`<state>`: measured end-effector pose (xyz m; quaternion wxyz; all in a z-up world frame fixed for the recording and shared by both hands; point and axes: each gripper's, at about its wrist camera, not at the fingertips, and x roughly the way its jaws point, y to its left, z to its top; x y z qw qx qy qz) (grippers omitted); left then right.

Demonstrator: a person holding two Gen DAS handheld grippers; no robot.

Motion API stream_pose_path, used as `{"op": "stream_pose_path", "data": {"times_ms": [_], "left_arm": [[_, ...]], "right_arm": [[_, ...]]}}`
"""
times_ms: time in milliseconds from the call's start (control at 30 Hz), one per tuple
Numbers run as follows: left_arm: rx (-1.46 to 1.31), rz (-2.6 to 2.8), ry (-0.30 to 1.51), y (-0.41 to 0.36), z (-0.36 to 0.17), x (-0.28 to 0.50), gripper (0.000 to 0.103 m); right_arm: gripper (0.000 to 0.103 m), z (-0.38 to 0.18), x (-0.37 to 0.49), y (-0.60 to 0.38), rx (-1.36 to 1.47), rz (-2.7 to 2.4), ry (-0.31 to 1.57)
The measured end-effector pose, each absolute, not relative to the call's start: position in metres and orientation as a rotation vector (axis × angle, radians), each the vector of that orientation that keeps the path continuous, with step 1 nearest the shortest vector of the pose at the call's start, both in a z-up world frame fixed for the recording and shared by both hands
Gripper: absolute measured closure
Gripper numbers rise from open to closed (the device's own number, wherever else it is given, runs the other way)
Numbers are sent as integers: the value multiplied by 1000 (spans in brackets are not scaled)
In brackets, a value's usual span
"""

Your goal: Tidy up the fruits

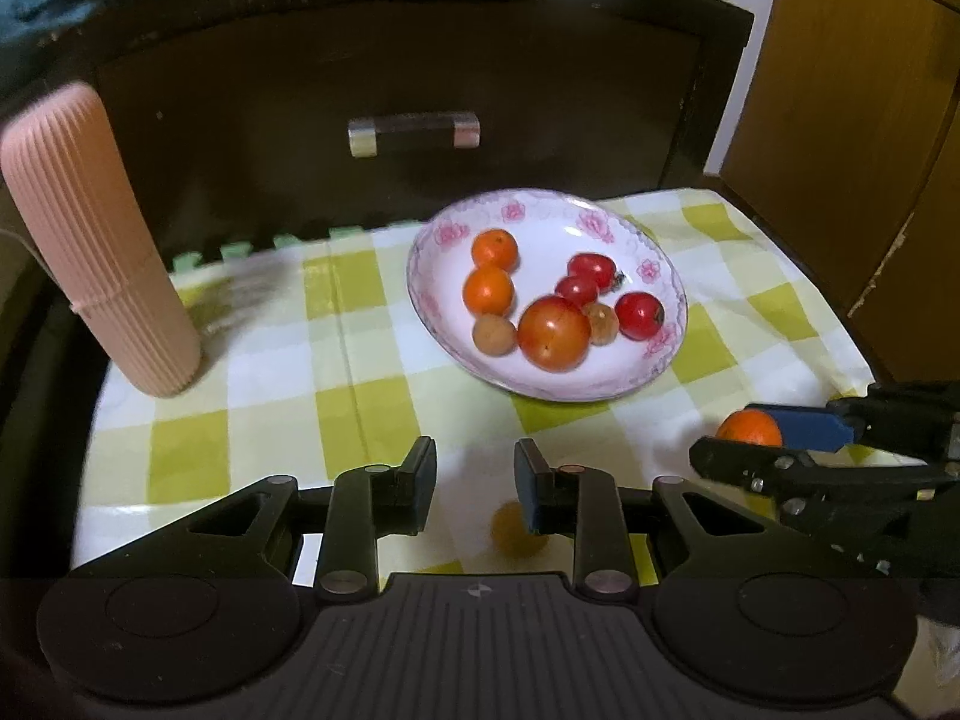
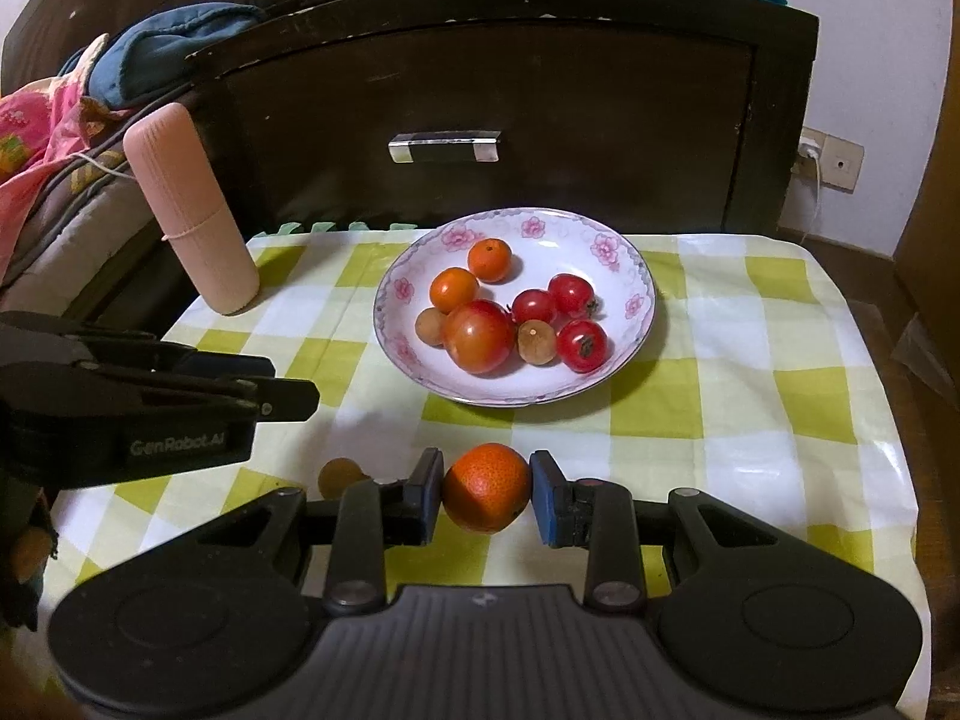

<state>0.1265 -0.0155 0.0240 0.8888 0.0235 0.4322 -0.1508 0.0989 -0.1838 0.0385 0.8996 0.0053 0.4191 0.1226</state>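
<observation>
A white plate with pink flowers (image 1: 651, 270) (image 2: 636, 306) sits on the checked cloth. It holds two small oranges, a big tomato (image 1: 553, 333), small red fruits and brown longans. My right gripper (image 2: 487, 489) is shut on an orange mandarin (image 2: 480, 474), held just above the cloth in front of the plate. From the left wrist view this gripper (image 1: 726, 432) and its mandarin (image 1: 750, 427) show at the right. My left gripper (image 1: 474, 480) (image 2: 294, 384) stands open with nothing between its fingers. A small brown longan (image 1: 510, 534) (image 2: 339, 476) lies on the cloth beneath it.
A pink ribbed tube case (image 1: 102, 240) (image 2: 192, 210) stands tilted at the cloth's back left. Behind the plate rises a dark wooden drawer front with a metal handle (image 1: 414, 132) (image 2: 444, 145). Clothes (image 2: 54, 114) pile at the far left. A wooden door (image 1: 852, 120) is at the right.
</observation>
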Motion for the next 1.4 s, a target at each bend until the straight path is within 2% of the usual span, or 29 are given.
{"op": "stream_pose_path", "data": {"times_ms": [133,300,367,433,533,1033,1167,1333,1400], "left_arm": [[21,-324,954,-16,10,132,62],[69,-310,984,-30,-8,136,43],[88,-300,1004,-32,-17,139,44],[93,-291,1028,-30,-25,138,49],[137,-286,1008,-32,-25,130,50],[61,-297,1058,-16,-12,91,35],[118,-272,1055,-23,-22,87,40],[101,-267,1049,-20,-24,92,40],[130,-267,1038,-24,-25,89,44]], "right_arm": [[73,36,98,-192,20,233,877],[73,29,96,-204,42,211,900],[73,27,96,-207,49,211,906],[73,26,95,-207,49,215,909],[73,24,96,-207,52,219,914],[73,25,87,-201,45,251,917],[73,23,83,-197,33,263,924],[73,23,82,-197,35,270,922],[73,22,83,-198,36,268,924]]}}
